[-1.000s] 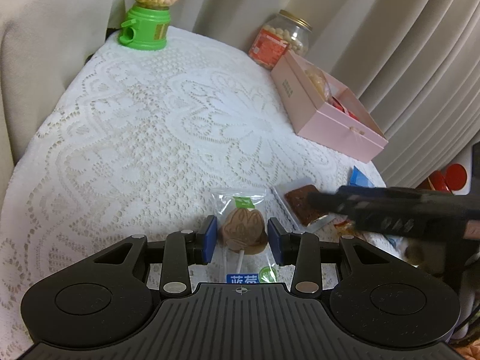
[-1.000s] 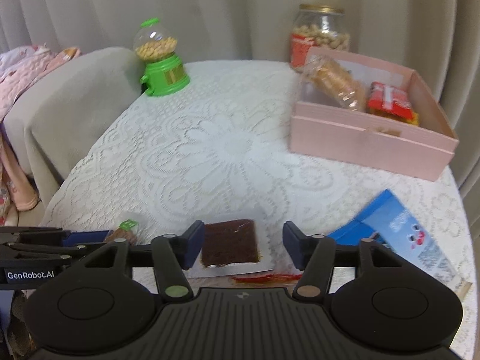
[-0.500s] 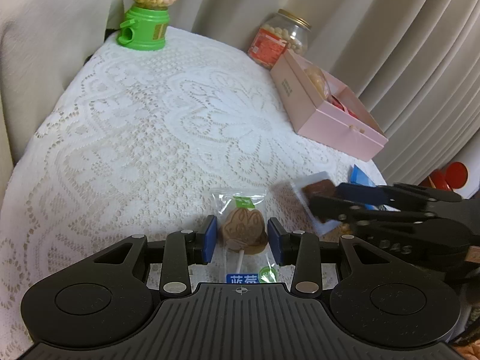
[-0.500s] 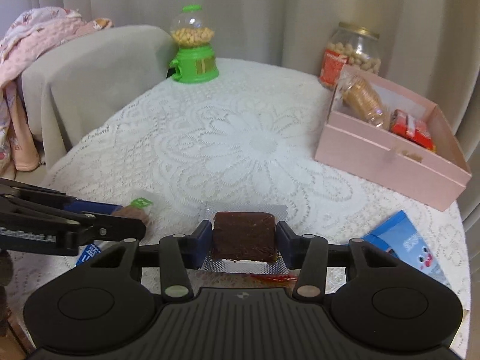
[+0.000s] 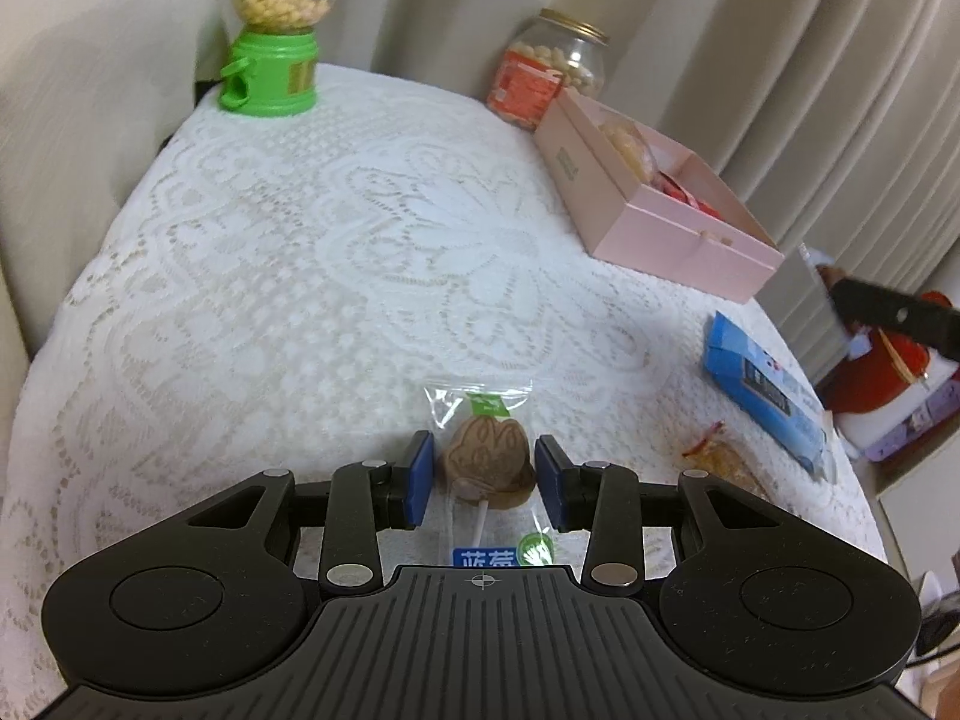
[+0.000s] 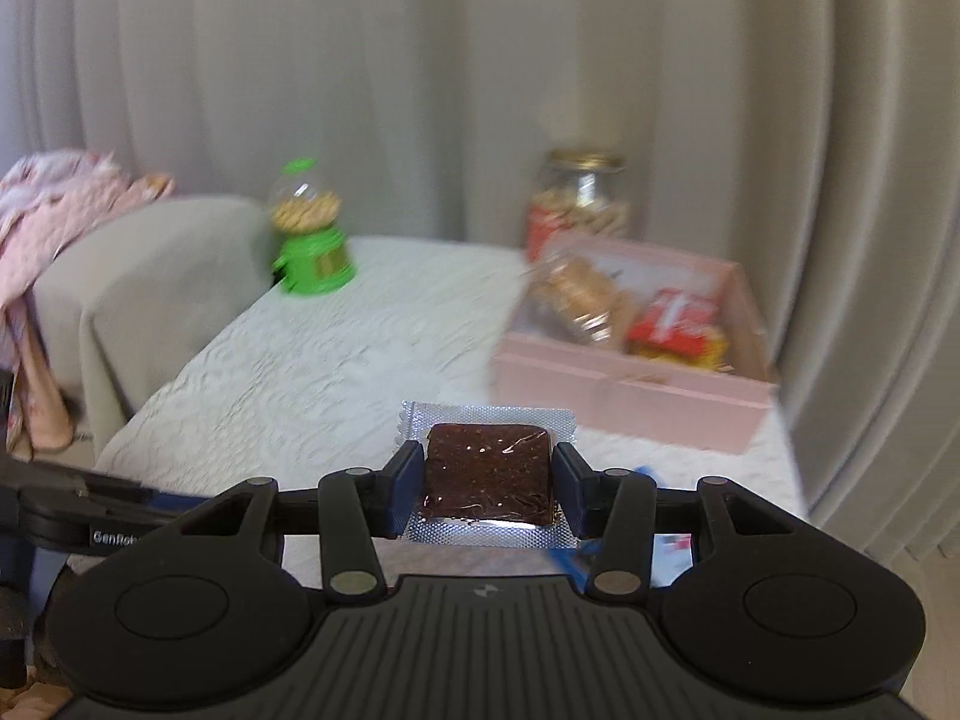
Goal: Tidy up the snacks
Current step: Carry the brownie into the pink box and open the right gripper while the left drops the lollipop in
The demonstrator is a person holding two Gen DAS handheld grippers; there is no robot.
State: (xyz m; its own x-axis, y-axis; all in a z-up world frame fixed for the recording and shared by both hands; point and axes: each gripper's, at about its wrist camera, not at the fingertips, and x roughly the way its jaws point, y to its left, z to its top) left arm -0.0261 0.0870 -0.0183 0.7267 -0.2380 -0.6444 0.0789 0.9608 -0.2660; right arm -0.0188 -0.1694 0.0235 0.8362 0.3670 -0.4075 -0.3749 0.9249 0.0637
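My left gripper (image 5: pixel 483 474) is shut on a brown rabbit-shaped lollipop (image 5: pixel 487 461) in a clear wrapper, low over the lace tablecloth (image 5: pixel 336 276). My right gripper (image 6: pixel 487 480) is shut on a dark brown square snack (image 6: pixel 487 473) in a silver packet and holds it up above the table. The pink box (image 6: pixel 630 384) lies ahead to its right, with a cookie pack (image 6: pixel 579 294) and a red packet (image 6: pixel 675 318) inside. The box also shows in the left wrist view (image 5: pixel 672 228). The right gripper's arm (image 5: pixel 894 315) is at the right edge of the left wrist view.
A green candy dispenser (image 5: pixel 270 54) and a glass jar (image 5: pixel 549 69) stand at the table's far edge. A blue packet (image 5: pixel 765 390) and a small orange wrapper (image 5: pixel 717 456) lie near the right edge. A grey chair (image 6: pixel 132 276) stands to the left.
My right gripper closed on the brown square snack, lifted it off the table and swung right toward the pink box. My left gripper stayed shut on the lollipop and rose slightly.
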